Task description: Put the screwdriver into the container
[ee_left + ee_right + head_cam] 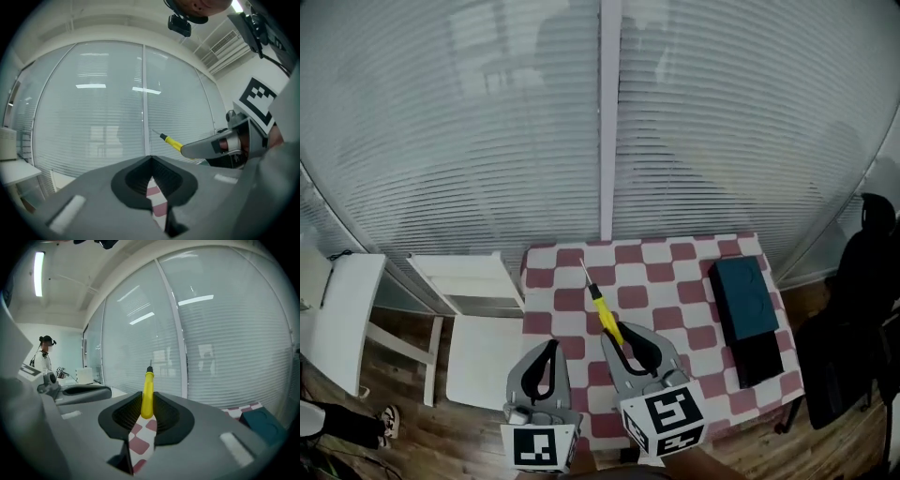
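My right gripper [619, 339] is shut on the yellow-handled screwdriver [602, 309], whose thin metal tip points away toward the window. In the right gripper view the screwdriver [148, 392] stands clamped between the jaws, lifted above the checkered table [675, 281]. The dark teal container [745, 300] lies on the table's right side, apart from both grippers. My left gripper [546, 364] hangs at the table's near left edge, jaws together with nothing between them. In the left gripper view the screwdriver [169, 141] sticks out of the right gripper [185, 149].
A white chair [483, 319] stands just left of the table and a white bench [337, 314] sits further left. A black office chair [858, 309] is at the right. Blinds and a window post [607, 122] close off the far side.
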